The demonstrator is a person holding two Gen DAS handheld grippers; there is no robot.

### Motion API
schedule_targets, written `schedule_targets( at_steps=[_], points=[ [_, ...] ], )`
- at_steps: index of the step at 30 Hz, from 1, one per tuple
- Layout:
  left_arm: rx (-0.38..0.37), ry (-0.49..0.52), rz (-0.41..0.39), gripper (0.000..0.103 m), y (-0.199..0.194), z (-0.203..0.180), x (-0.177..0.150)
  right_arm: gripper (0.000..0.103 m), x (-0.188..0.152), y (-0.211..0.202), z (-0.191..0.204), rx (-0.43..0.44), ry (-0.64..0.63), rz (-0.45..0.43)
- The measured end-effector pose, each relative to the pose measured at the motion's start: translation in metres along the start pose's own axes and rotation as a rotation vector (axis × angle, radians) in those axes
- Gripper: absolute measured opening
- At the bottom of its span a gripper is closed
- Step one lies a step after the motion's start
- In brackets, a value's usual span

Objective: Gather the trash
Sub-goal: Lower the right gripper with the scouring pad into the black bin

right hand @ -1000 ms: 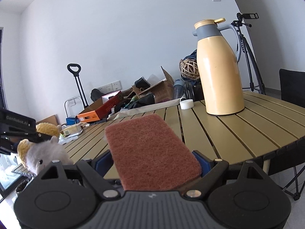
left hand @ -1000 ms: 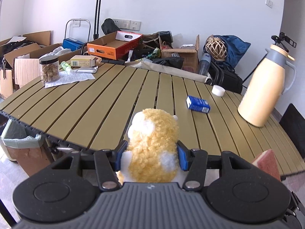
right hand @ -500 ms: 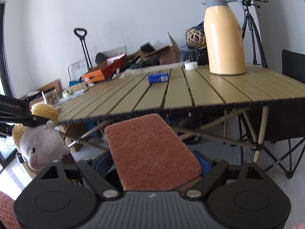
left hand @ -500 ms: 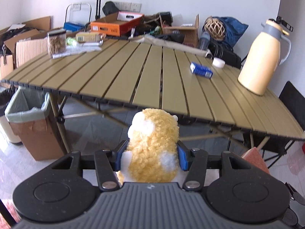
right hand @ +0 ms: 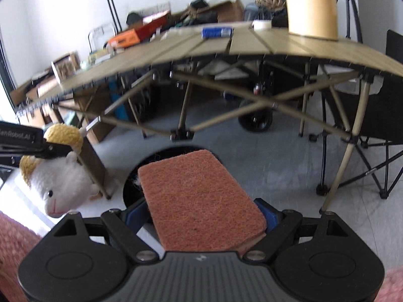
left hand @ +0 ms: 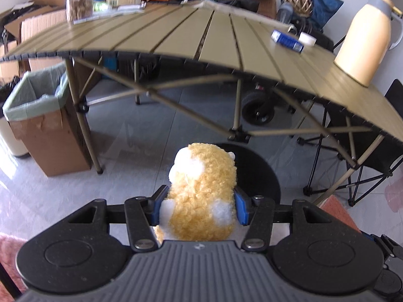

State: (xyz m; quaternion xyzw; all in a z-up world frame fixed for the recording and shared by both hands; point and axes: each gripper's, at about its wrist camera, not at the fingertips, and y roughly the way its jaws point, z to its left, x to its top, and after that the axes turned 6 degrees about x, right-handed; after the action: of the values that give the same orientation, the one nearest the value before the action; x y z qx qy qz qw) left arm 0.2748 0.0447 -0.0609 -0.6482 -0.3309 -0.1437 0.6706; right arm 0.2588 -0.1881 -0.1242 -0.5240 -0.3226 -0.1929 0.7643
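Note:
My left gripper (left hand: 199, 207) is shut on a yellow and white plush sheep (left hand: 201, 191), held over a round black container (left hand: 262, 176) on the grey floor. The same plush sheep (right hand: 60, 183) shows at the left of the right wrist view, face down-left. My right gripper (right hand: 201, 214) is shut on a flat reddish scouring sponge (right hand: 196, 201), also above the black container (right hand: 156, 161). On the slatted table (left hand: 176, 32) lie a blue packet (left hand: 287, 40) and a white tape roll (left hand: 307, 39).
A cardboard bin with a green liner (left hand: 42, 118) stands on the floor at the left, beside a table leg. A cream thermos jug (left hand: 365, 42) stands on the table's right end. A folding chair (right hand: 385, 115) is on the right. Boxes and clutter line the back wall.
Both grippers have sunk from table height to below the table edge and tilted down. The floor and the black container have come into view. Both grips are unchanged.

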Motion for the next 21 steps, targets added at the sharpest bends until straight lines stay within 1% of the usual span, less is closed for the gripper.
schedule_targets(
  at_steps=[7,12,16,21],
  points=[
    [0.015,-0.010,0.074,0.054,0.031,0.011,-0.012,0.088,-0.011,0.025,0.003,-0.020,-0.004,0.117],
    [0.030,-0.008,0.108,0.054,0.047,0.018,-0.018,0.088,-0.015,0.038,0.000,-0.045,0.002,0.165],
    [0.058,-0.008,0.148,0.054,0.062,0.024,-0.021,0.088,-0.017,0.047,-0.005,-0.065,0.017,0.199],
    [0.078,-0.031,0.198,0.054,0.080,0.033,-0.024,0.087,-0.017,0.060,-0.011,-0.087,0.037,0.243]
  ],
)
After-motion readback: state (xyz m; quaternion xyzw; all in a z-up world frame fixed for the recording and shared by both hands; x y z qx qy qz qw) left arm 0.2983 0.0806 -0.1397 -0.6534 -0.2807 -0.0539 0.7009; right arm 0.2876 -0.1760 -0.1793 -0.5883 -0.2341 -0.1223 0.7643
